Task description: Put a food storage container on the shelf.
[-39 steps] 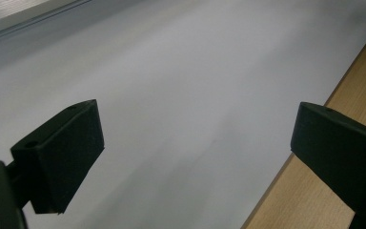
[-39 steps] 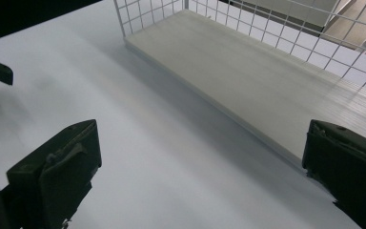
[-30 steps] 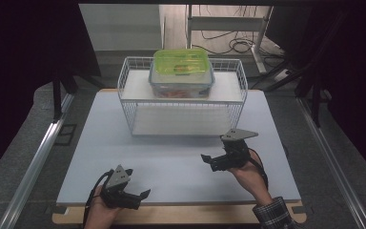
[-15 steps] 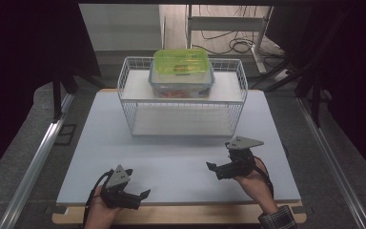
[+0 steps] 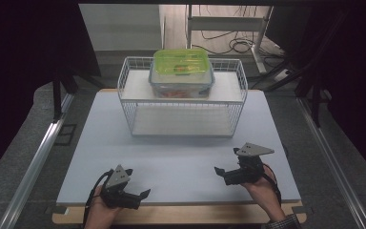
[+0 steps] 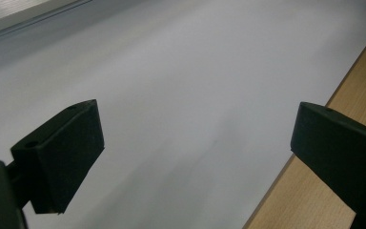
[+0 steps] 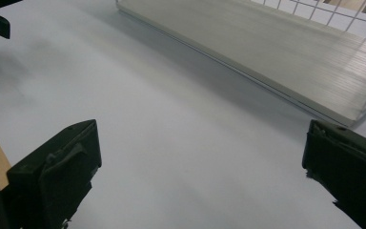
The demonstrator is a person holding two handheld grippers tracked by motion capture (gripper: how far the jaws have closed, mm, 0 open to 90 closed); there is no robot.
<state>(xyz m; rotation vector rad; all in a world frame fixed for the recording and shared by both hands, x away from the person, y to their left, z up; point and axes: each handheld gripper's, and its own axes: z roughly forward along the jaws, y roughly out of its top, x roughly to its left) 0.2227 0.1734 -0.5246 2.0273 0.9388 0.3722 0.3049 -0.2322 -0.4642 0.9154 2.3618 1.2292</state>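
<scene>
Grippers rest low at the near edge of the desk, both released and holding nothing. The left gripper sits at the near left corner of the pale mat, its jaws spread wide over bare surface; the right gripper hovers just above the mat on the near right, jaws likewise apart and turned toward the middle. Well beyond them stands a white wire rack with two shelves, and on its upper shelf sits the food container, a clear box with a green lid, closed, with something orange showing through its wall. Neither gripper is near it.

As a judgement, the work with the container looks either finished or not begun: the box sits squarely on the rack's top shelf, the lower shelf is bare, and both tools are parked apart from it.

The high view gives the whole layout, hands included. The left gripper view adds the wooden border of the desk just beside the mat. The right gripper view takes in the front edge of the rack's lower shelf and a corner of its wire side, close above the mat.
</scene>
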